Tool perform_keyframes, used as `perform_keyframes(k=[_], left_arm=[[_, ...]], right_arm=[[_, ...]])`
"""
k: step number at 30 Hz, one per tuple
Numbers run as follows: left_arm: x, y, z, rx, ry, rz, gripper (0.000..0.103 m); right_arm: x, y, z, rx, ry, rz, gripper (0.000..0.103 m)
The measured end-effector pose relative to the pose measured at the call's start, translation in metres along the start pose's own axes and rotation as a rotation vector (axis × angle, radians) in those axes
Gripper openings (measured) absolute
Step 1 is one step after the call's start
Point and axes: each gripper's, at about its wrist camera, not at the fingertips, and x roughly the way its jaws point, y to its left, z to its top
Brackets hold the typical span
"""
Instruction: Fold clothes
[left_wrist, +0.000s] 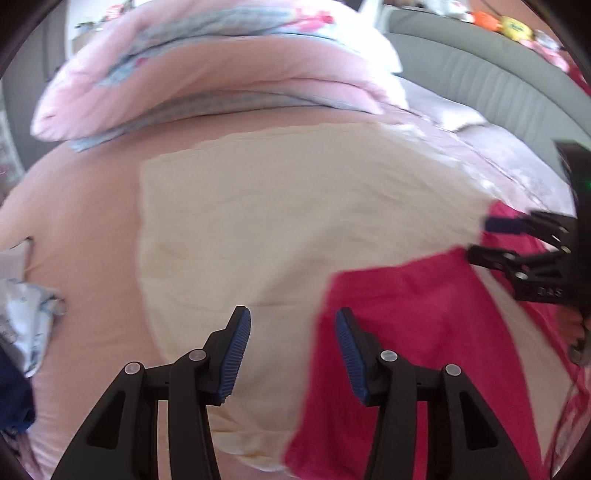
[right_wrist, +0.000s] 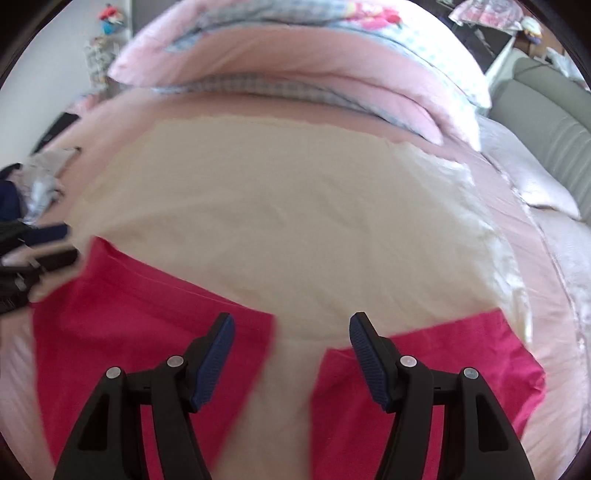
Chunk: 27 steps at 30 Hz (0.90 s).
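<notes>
Both grippers hang empty over a pink garment on the bed, between folds.

Left wrist view: the left gripper (left_wrist: 292, 326) stands at lower centre, its jaws apart with nothing between them; under it lies a cream cloth (left_wrist: 280, 214), and the pink garment (left_wrist: 413, 332) fills the lower right. The right gripper (left_wrist: 480, 240) enters at the right edge, jaws apart and empty. Right wrist view: the right gripper is parted above a gap between 2 pink sections at the bottom of the frame; the left gripper shows blurred at the left edge. I judge a fresh grasp comes next: each gripper needs a pink edge.
</notes>
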Motion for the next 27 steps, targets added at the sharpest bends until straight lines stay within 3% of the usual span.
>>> perform_keyframes(k=[2, 6, 7, 11, 13, 15, 16, 17, 19, 21, 23, 27], left_arm=[[0.009, -0.012, -0.001, 0.035, 0.02, -0.03, 0.045], [0.032, -0.026, -0.002, 0.056, 0.053, 0.074, 0.048], [0.034, -0.025, -0.001, 0.037, 0.042, 0.095, 0.048], [0.036, -0.007, 0.003, -0.052, 0.014, 0.147, 0.048], [0.033, -0.005, 0.003, -0.052, -0.005, 0.176, 0.048], [0.024, 0.001, 0.001, -0.066, -0.025, 0.243, 0.047], [0.021, 0.006, 0.001, -0.096, -0.028, 0.226, 0.047], [0.019, 0.011, 0.002, -0.124, -0.032, 0.163, 0.047], [0.011, 0.013, -0.001, -0.126, -0.049, 0.105, 0.047], [0.012, 0.003, -0.004, -0.054, -0.021, 0.144, 0.047], [0.017, -0.003, -0.009, -0.03, 0.01, 0.135, 0.047], [0.022, -0.003, -0.014, -0.043, 0.028, 0.146, 0.049]], right_arm=[[0.003, 0.023, 0.008, -0.059, -0.022, 0.057, 0.063], [0.035, 0.049, 0.006, -0.148, 0.086, 0.015, 0.063], [0.033, 0.046, 0.003, -0.122, 0.075, 0.024, 0.063], [0.027, -0.001, -0.012, -0.013, 0.09, -0.071, 0.065], [0.022, -0.012, -0.02, -0.011, 0.099, -0.113, 0.065], [0.014, -0.009, -0.022, -0.078, 0.094, -0.213, 0.065], [0.008, -0.011, -0.022, -0.054, 0.087, -0.212, 0.065], [0.002, -0.012, -0.022, -0.027, 0.08, -0.208, 0.065], [-0.015, -0.008, -0.016, 0.015, 0.021, -0.084, 0.065], [-0.028, 0.021, -0.011, -0.04, -0.023, 0.003, 0.065], [-0.036, 0.06, -0.002, -0.125, -0.053, 0.068, 0.065], [0.004, 0.1, 0.009, -0.231, 0.052, 0.143, 0.065]])
